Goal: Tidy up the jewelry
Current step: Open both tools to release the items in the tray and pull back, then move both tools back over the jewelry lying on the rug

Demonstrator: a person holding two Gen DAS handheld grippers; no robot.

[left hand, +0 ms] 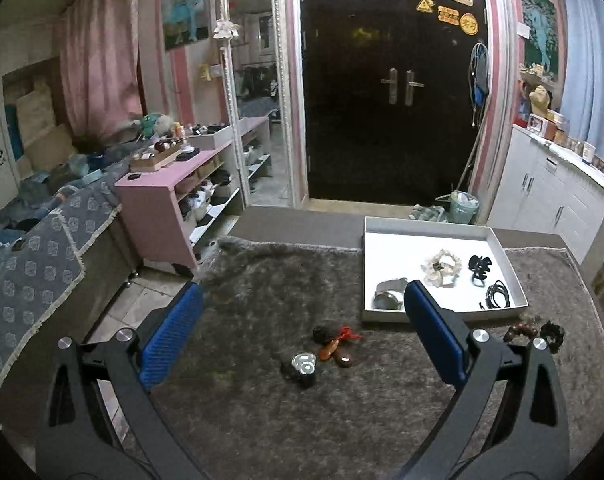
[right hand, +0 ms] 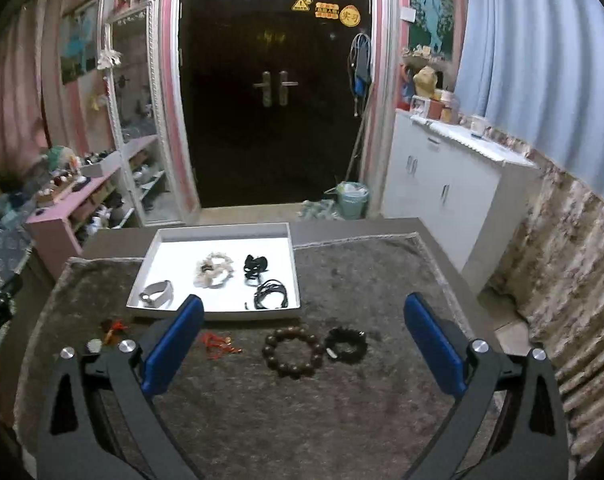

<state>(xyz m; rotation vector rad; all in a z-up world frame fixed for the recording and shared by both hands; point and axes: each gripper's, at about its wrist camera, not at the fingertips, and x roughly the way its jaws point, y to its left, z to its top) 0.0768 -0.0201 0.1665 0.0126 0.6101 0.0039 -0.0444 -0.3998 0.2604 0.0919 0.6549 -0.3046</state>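
Observation:
A white tray (left hand: 441, 229) (right hand: 222, 232) on the grey shaggy mat holds a silver bangle (right hand: 156, 293), a pale scrunchie (right hand: 214, 269), a black hair claw (right hand: 255, 264) and a black cord bracelet (right hand: 270, 294). My left gripper (left hand: 302, 304) is open and empty above a silver watch (left hand: 303, 364) and a red-tasselled amber pendant (left hand: 335, 342). My right gripper (right hand: 302, 308) is open and empty above a brown bead bracelet (right hand: 293, 353), a black bead bracelet (right hand: 346, 345) and a red string charm (right hand: 218, 346).
The mat (right hand: 302, 420) covers a table whose far edge (left hand: 294, 224) faces a dark double door (right hand: 274, 92). A pink shelf (left hand: 162, 200) stands to the left and a white cabinet (right hand: 441, 184) to the right. A green bin (right hand: 353, 199) sits by the door.

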